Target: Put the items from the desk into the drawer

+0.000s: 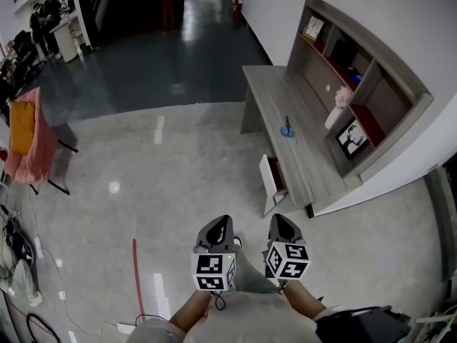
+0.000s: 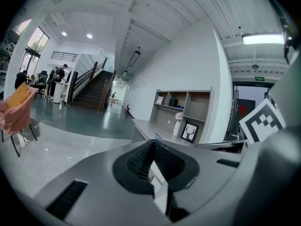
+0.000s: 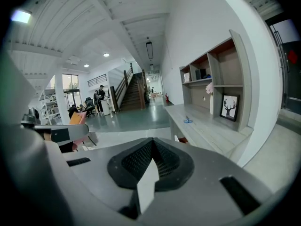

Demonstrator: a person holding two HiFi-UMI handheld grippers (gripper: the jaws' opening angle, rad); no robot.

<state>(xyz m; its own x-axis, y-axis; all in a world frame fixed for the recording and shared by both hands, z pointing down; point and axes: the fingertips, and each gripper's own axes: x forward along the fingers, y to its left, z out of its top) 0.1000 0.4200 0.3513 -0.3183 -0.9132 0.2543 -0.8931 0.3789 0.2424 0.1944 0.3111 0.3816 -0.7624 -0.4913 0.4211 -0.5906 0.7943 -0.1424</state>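
Well apart from the desk, left hand-held gripper and right hand-held gripper, jaws together, empty

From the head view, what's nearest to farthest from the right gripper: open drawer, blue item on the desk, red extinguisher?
1. Open drawer, near end of the desk.
2. Blue item, mid-desktop.
3. Red extinguisher, far off at top.

Head view steeply downward, gripper views forward, all sharing far desk
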